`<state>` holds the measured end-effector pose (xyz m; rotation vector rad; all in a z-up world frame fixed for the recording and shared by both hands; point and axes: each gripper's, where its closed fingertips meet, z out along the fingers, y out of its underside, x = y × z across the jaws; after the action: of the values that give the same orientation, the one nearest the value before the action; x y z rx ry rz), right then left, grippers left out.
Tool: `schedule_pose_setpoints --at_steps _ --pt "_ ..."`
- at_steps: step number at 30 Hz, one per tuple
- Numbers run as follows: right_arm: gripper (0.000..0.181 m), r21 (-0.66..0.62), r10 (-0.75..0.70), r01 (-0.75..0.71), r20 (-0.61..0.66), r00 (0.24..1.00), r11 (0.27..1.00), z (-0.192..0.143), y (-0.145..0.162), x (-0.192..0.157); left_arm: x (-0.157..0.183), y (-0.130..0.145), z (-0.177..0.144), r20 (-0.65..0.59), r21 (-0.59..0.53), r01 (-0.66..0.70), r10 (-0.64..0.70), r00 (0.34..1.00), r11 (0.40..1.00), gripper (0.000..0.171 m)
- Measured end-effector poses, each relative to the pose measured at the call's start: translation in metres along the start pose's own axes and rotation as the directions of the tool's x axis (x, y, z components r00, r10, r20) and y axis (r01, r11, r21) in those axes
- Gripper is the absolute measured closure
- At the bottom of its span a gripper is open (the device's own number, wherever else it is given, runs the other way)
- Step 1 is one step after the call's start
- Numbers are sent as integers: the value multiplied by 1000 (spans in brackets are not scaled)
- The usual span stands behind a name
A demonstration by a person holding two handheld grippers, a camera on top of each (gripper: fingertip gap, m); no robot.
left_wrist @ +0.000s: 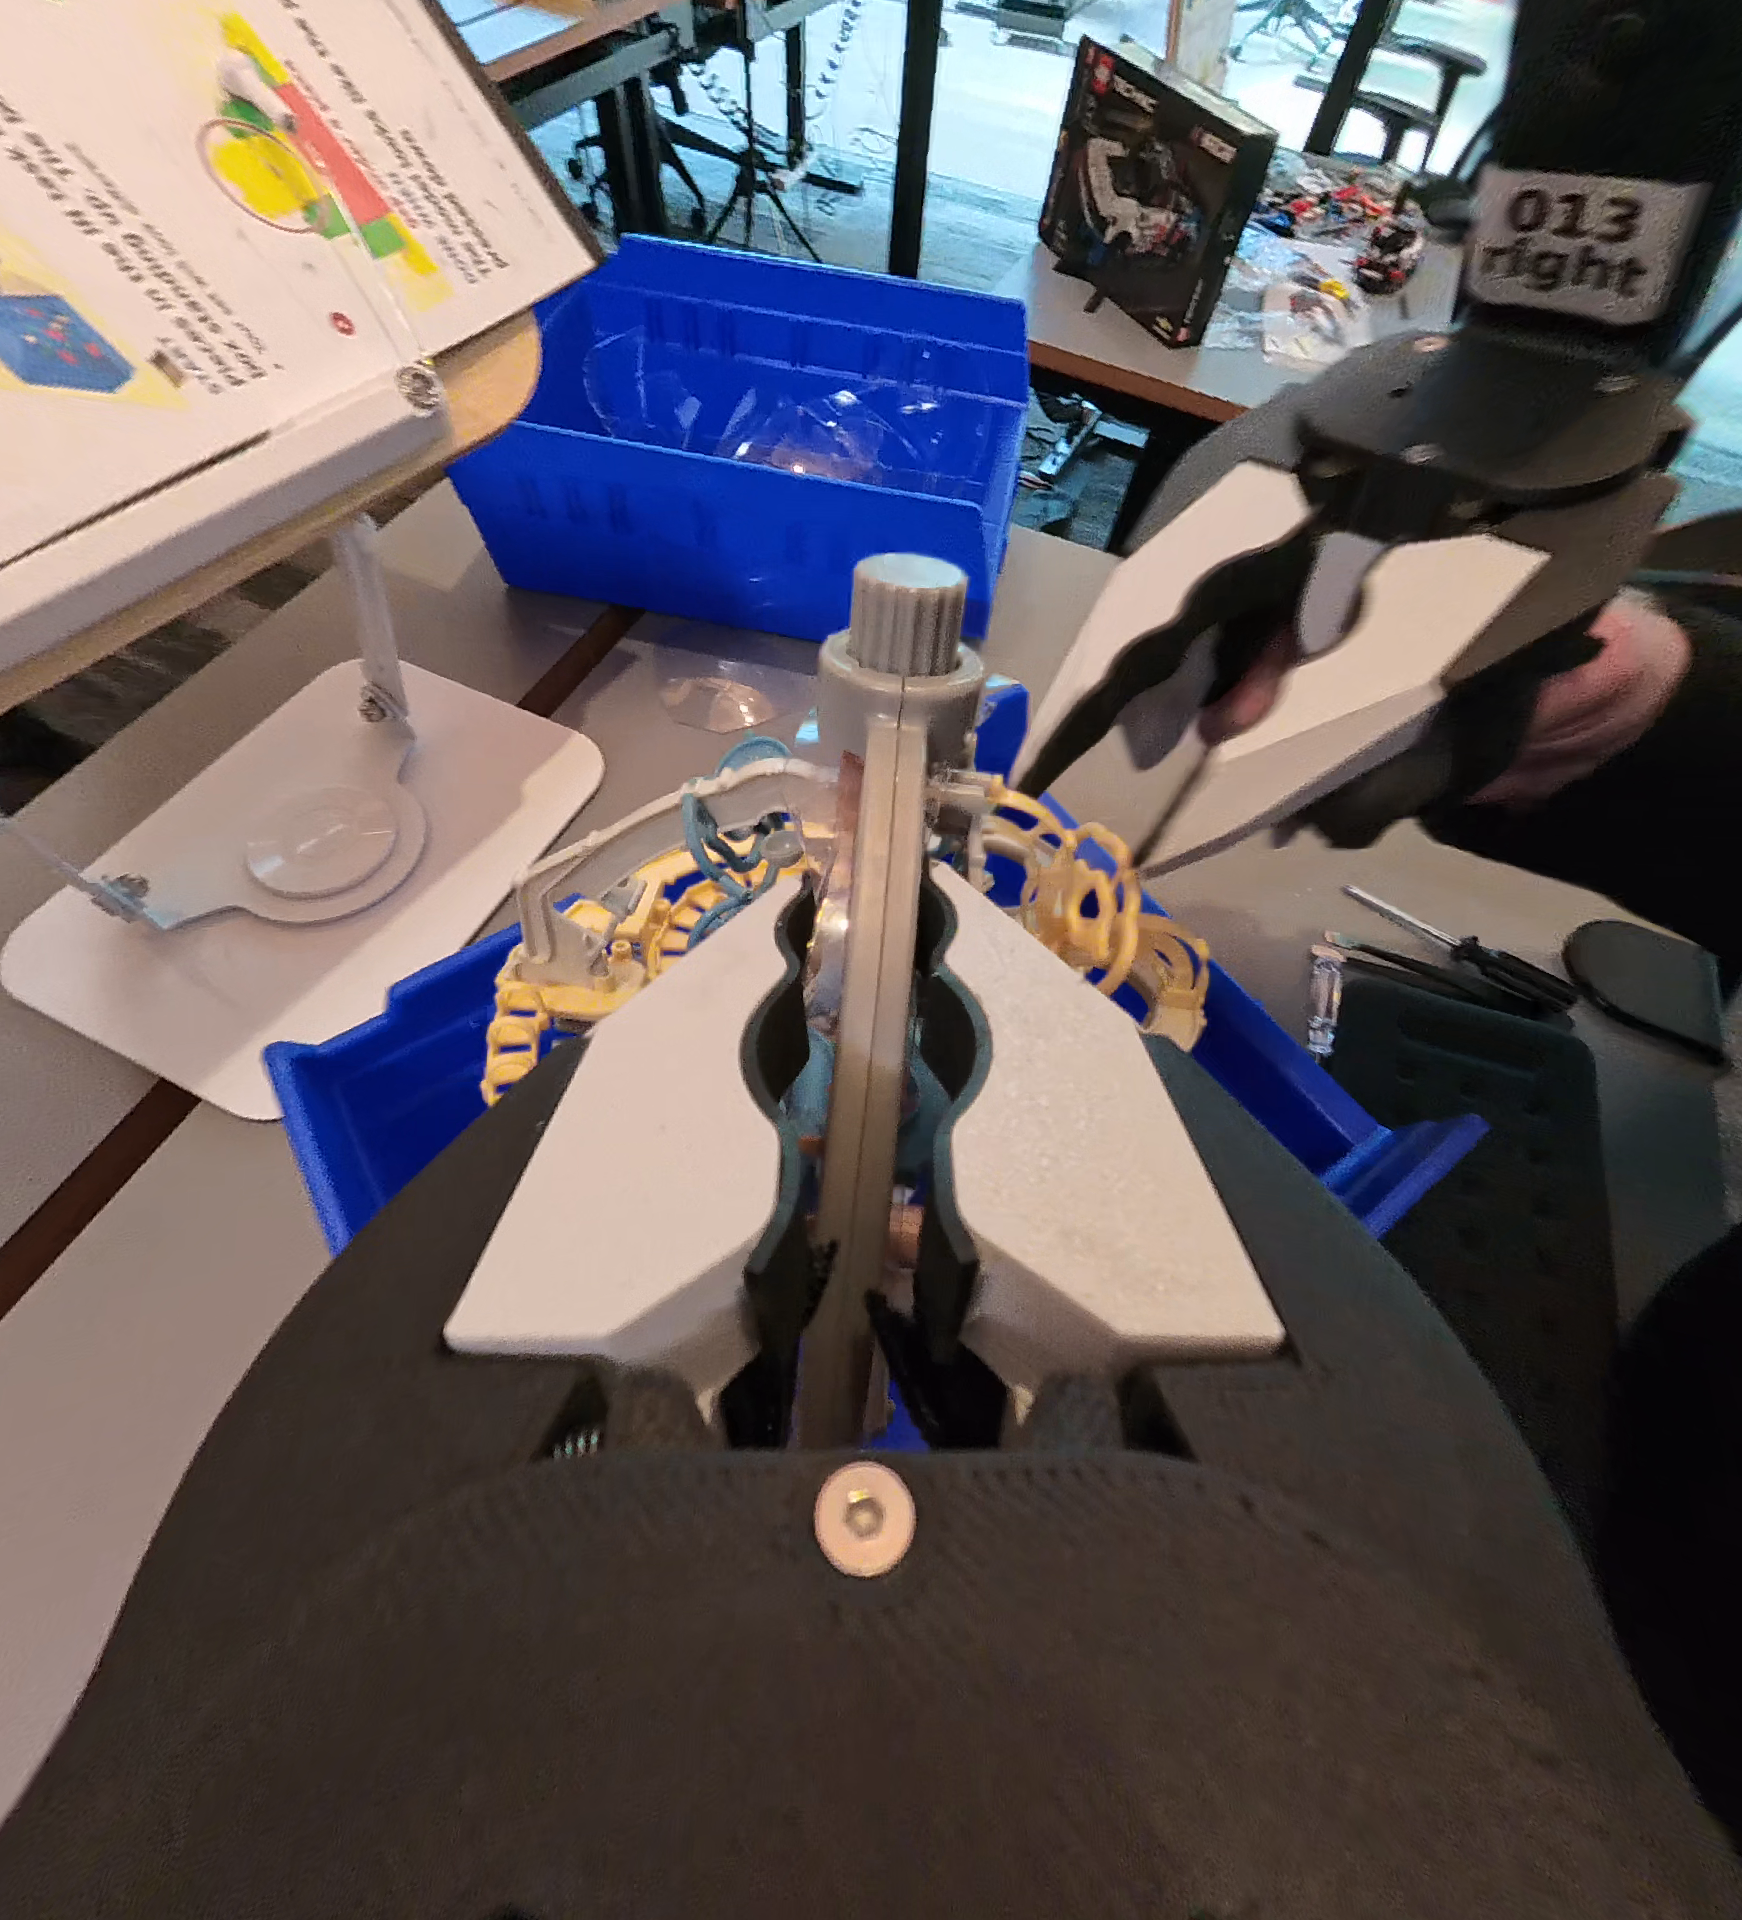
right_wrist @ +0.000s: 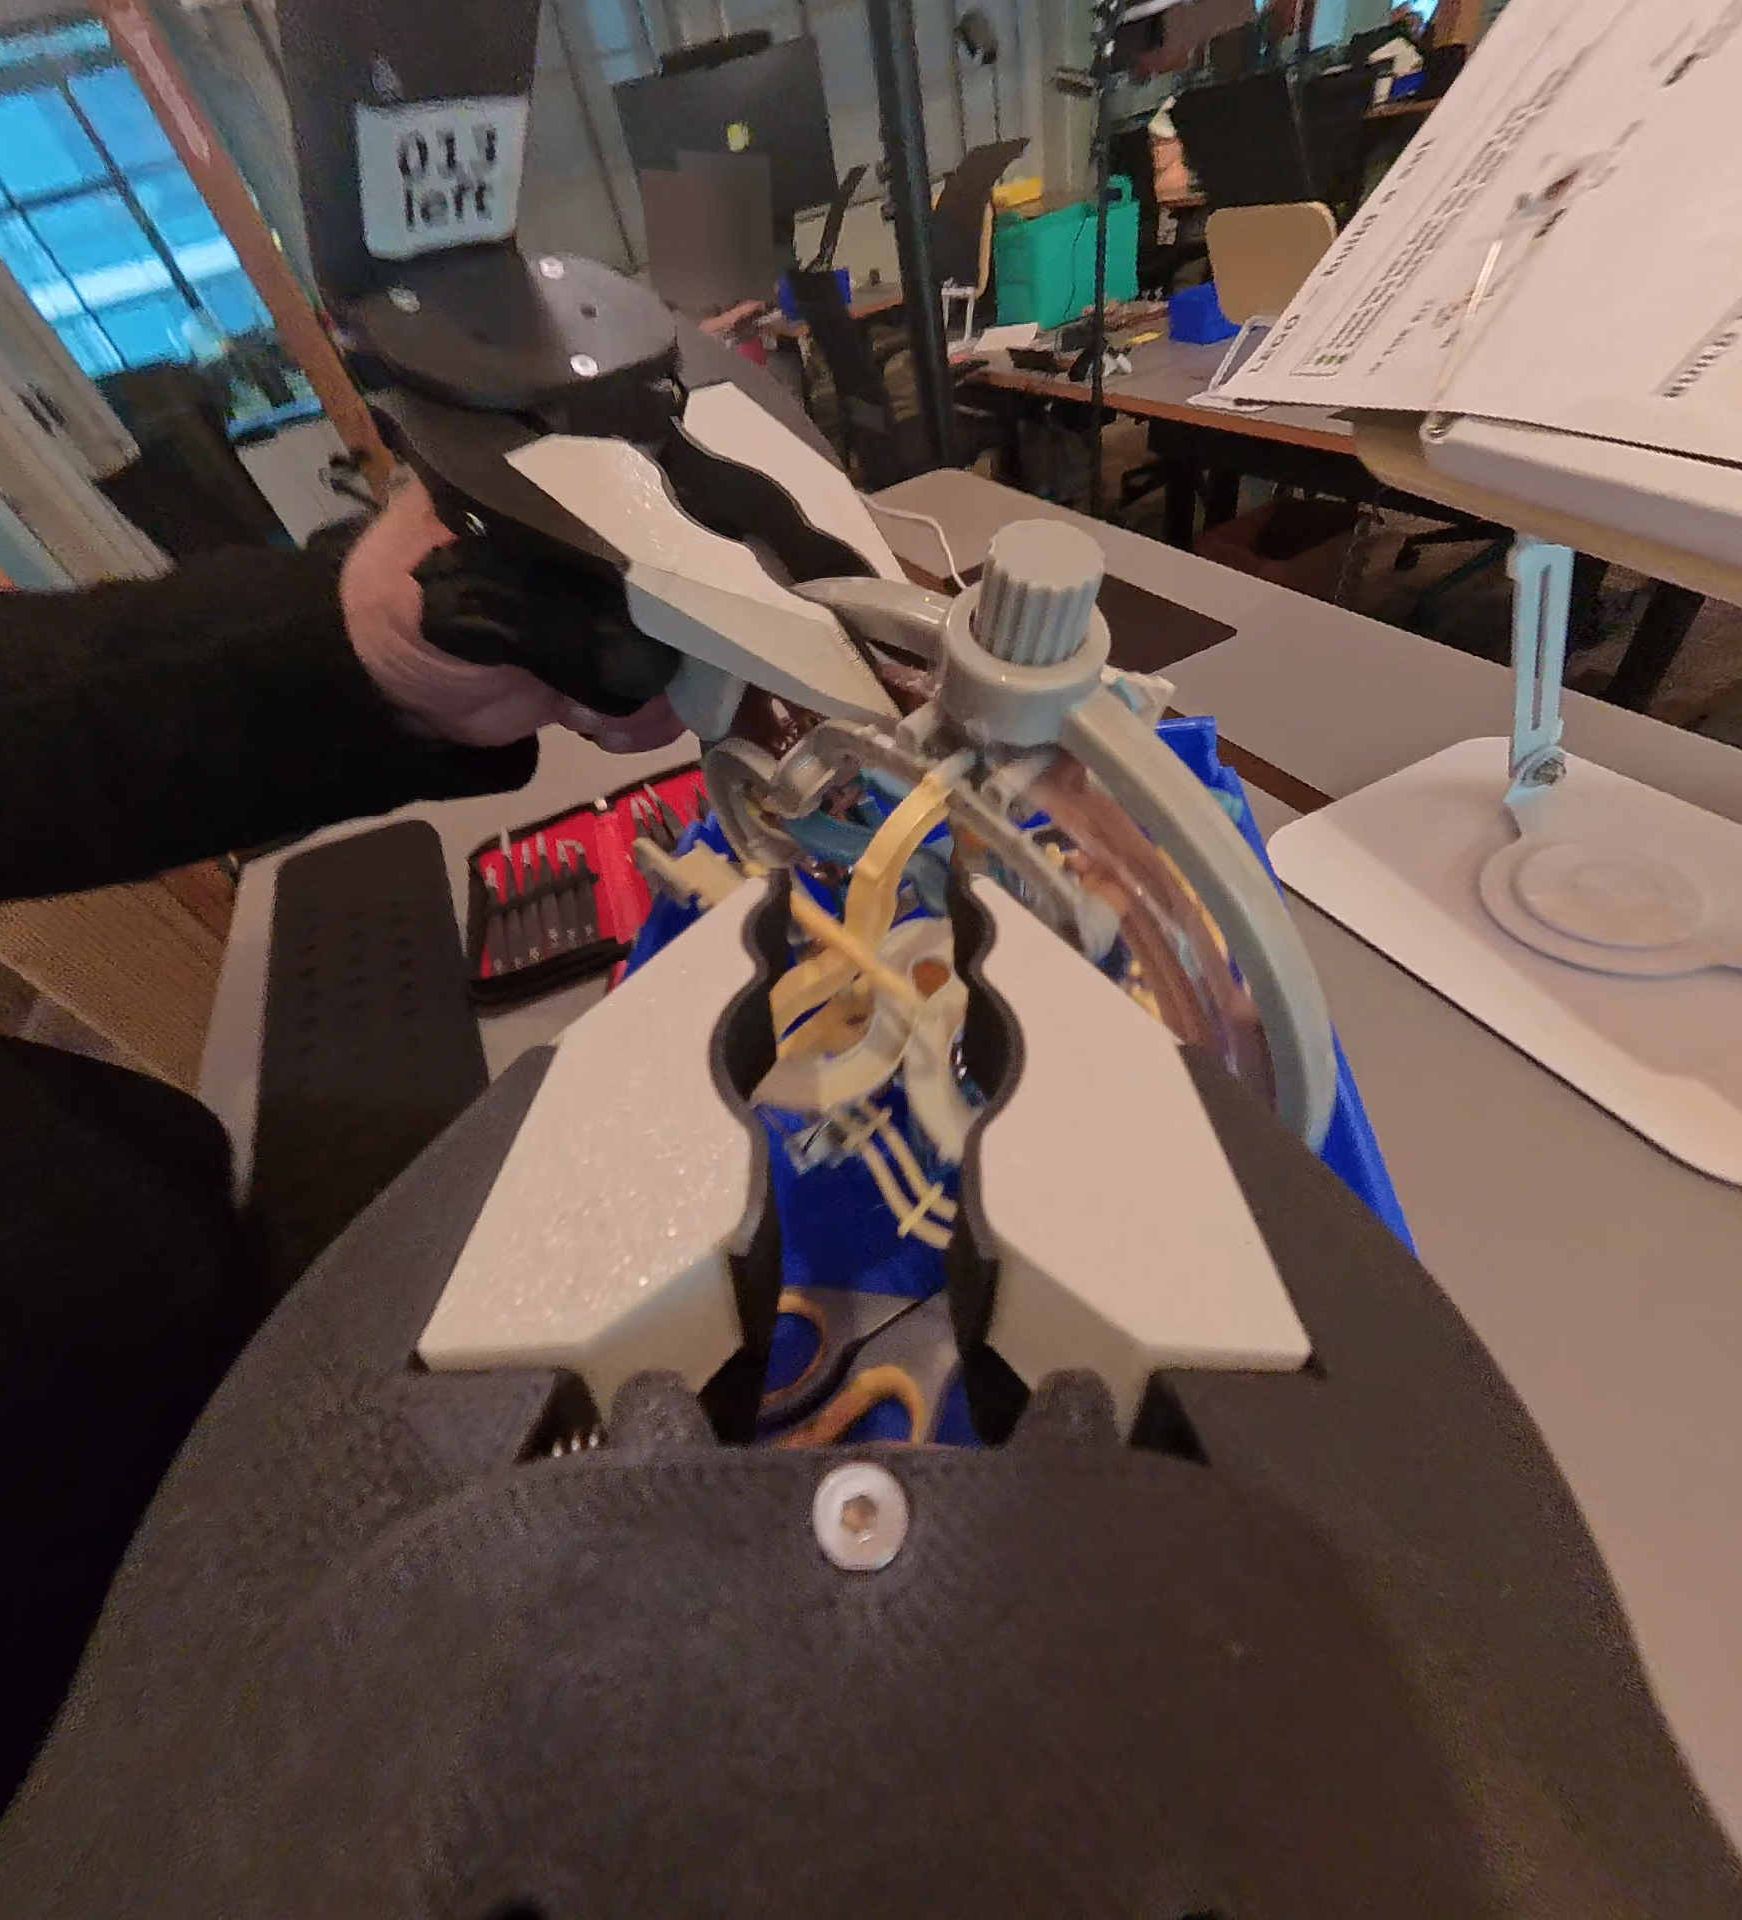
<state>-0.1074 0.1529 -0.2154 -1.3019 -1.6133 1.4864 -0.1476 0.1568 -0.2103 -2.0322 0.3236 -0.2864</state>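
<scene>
Left gripper (left_wrist: 872, 914): jaws closed narrowly on the thin grey arc (left_wrist: 872, 1039) of a plastic model, edge-on between the fingers; the arc runs up to a grey collar topped by a ribbed knob (left_wrist: 908, 613). Model (right_wrist: 950, 831): grey arcs, cream-yellow ring pieces (left_wrist: 1085, 904), pale blue parts and clear curved panels; held above a blue bin (left_wrist: 399, 1081) near the table's front. Right gripper (right_wrist: 862, 904): jaws partly open, a clear gap between the fingers; cream struts and a pale ring of the model lie within that gap; whether the fingers touch them cannot be told; in the left wrist view its tips sit just beside the yellow rings on the model's right. Hand (left_wrist: 1573, 707): bare, dark sleeve, gripping the right gripper's handle; the other hand (right_wrist: 431, 634) likewise on the left one. Second blue bin (left_wrist: 742, 457): farther back on the table, holding clear plastic domes. Stand (left_wrist: 306, 862): white flat base with a slotted arm, carrying a tilted board with a printed instruction sheet (left_wrist: 171, 208). Table (left_wrist: 36, 1299): grey, with a dark seam. Tool case (right_wrist: 576, 883): red lining, open, black-handled tools in a row, beside a black perforated pad (right_wrist: 358, 997). Screwdriver (left_wrist: 1459, 945): black, lying right of the front bin. Boxed kit (left_wrist: 1147, 187): dark carton standing on a far table among loose small parts.
</scene>
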Motion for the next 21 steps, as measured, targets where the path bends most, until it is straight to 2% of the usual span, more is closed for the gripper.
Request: schedule_pose_setpoints --at_steps 2,5,8,10,14,17,18,21 --pt "141 -2 76 -76 -25 997 997 -18 3 4 -11 1 -5 63 2 -32 32 998 999 157" --pt "144 -126 120 -128 -69 990 984 -32 33 5 -6 5 -6 64 -27 -75 76 995 997 155" --pt "139 -275 101 -134 -131 986 952 -28 67 -4 -3 8 -7 75 -17 -67 68 995 998 154" --pt "140 -309 85 -132 -160 983 942 -22 81 -7 -6 8 -9 75 -1 -45 44 996 999 155" --pt "142 -332 129 -190 -198 972 924 -21 96 -7 -23 2 -20 -32 98 183 -180 983 978 155" --pt "143 -375 124 -211 -243 962 903 -22 109 -2 -37 -4 -31 -182 178 413 -383 906 893 155" --pt "142 -406 111 -209 -253 961 890 -22 115 -2 -40 -3 -30 -234 171 479 -437 868 861 156" --pt "141 -479 90 -218 -276 957 850 -17 129 -1 -48 11 -22 -262 136 555 -510 819 821 155"
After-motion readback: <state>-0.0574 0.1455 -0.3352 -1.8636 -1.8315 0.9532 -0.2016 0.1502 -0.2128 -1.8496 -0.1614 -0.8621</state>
